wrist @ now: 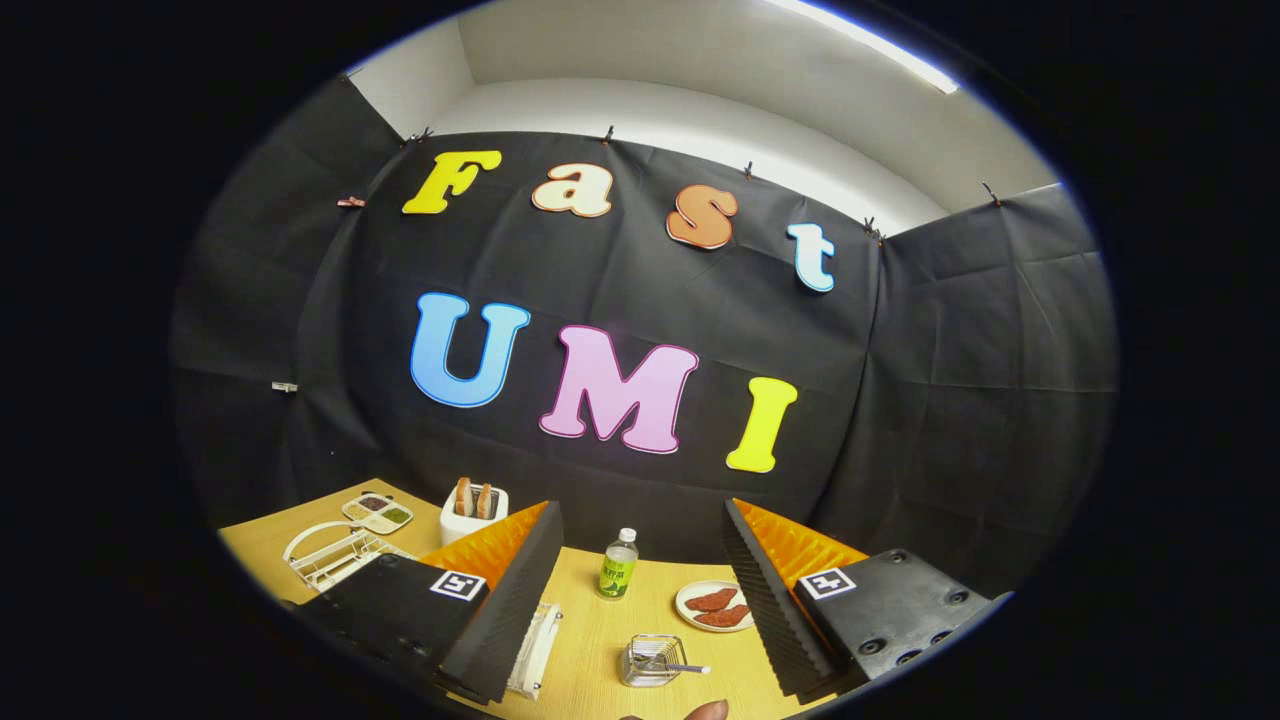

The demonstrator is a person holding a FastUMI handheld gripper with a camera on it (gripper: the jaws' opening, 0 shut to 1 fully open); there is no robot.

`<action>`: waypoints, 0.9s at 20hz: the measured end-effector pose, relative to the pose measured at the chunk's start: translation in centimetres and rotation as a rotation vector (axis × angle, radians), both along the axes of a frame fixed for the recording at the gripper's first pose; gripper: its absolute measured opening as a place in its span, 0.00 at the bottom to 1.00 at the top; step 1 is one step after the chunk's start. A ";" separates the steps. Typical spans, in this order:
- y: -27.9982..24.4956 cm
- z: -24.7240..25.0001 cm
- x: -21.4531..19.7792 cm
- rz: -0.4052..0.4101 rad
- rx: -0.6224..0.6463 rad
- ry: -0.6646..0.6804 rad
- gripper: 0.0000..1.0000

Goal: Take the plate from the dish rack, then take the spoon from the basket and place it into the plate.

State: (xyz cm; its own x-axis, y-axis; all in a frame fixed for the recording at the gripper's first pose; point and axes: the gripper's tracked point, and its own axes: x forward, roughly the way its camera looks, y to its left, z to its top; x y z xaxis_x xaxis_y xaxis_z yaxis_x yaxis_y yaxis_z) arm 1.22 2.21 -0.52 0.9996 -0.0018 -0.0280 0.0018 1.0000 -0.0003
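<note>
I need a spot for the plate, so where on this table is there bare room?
Bare wood lies between the bottle and the wire basket, amid the open tongs. It is crowded by the meat plate, and near the dish rack, toaster and sectioned tray.

Wooden table (590,650): dish rack (335,555), toaster (472,512), bottle (618,566), basket (652,660), plate (714,606).

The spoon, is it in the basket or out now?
In: the spoon lies in the wire basket, handle over its rim. The tool hangs open, apart from it.
</note>
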 end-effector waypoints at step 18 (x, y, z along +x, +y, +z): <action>11.0 -9.9 3.8 0.219 0.108 0.488 0.98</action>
